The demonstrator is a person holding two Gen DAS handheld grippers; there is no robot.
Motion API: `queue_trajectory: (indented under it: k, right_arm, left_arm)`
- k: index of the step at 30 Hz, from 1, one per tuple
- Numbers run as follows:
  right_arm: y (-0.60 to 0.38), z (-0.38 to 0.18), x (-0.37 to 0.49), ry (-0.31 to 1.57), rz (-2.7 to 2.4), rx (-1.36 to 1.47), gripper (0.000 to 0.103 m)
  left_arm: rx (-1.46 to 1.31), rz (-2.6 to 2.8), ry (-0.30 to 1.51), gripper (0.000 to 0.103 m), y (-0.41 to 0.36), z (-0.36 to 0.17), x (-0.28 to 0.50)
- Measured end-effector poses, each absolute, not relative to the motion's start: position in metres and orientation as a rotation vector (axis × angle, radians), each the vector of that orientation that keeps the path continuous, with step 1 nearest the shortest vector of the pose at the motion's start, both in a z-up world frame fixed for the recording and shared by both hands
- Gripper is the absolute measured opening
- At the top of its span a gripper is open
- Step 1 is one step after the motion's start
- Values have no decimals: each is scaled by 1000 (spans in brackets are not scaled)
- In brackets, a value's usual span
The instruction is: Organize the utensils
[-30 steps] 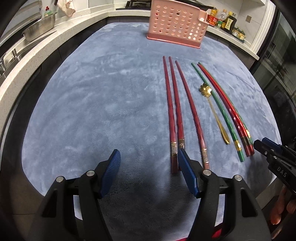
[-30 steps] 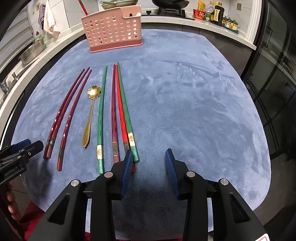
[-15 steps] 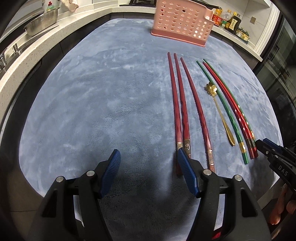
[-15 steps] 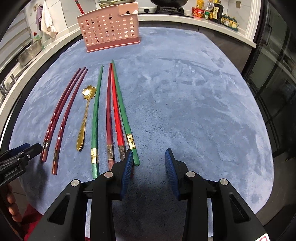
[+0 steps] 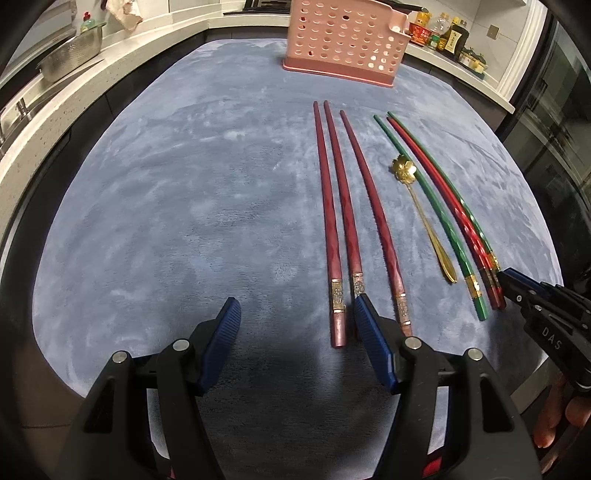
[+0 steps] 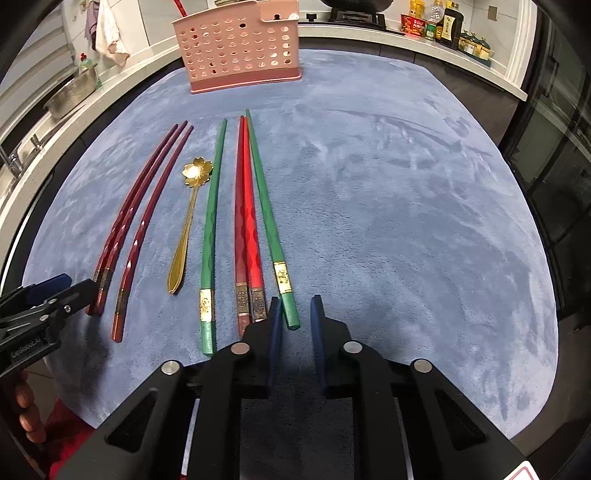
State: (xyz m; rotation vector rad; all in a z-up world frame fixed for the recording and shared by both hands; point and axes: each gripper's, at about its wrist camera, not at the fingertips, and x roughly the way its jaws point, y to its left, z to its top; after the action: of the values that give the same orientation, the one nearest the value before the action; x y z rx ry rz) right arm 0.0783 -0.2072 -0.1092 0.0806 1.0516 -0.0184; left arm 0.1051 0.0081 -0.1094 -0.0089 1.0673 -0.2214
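Observation:
Several chopsticks and a spoon lie in a row on the blue-grey mat (image 6: pixel 388 221). From left: three dark red chopsticks (image 6: pixel 129 221), a gold flower spoon (image 6: pixel 188 218), a green chopstick (image 6: pixel 212 221), two red chopsticks (image 6: pixel 245 221), another green chopstick (image 6: pixel 267 214). My right gripper (image 6: pixel 294 306) is closing, with the near end of that right-hand green chopstick between its jaws and a gap still showing. My left gripper (image 5: pixel 295 306) stands open with nothing between its jaws, and its right finger (image 5: pixel 369 332) covers the end of the middle dark red chopstick (image 5: pixel 345 206). A pink perforated holder (image 6: pixel 240 48) stands at the mat's far edge.
A white counter curves around the back. It carries a steel colander (image 5: pixel 70 59) on the left and bottles (image 5: pixel 443 35) on the right. Dark glass panels (image 6: pixel 554 166) stand to the right. The mat's right half is bare. A person's fingers (image 6: pixel 26 406) hold the left gripper.
My right gripper's jaws have narrowed a good deal around the end of the green chopstick. The left gripper has kept its width and place.

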Motion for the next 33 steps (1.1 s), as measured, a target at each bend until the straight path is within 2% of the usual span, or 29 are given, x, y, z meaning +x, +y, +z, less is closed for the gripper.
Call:
queue_trajectory:
  k: [2,4,9,23,33]
  right_arm:
    - [-207,-109,79,1052,-15,79,11]
    - [-207,-110,79,1052,-12,79,10]
    - [-207,-110,80,1046,-8,76,10]
    - [-208,-101,76,1023,13,105,9]
    - [-210,-63,71,938,33,129,9]
  left_arm:
    - [-19,-221,1068,60,8,-109,105]
    - [-30,-213,1066,53,9,-111,106]
    - [-40,-214,1061,50,11,-111,108]
    - [-98,-301,1068,8,15,-108,108]
    - [-133,-331,1032,7,19,-85,99]
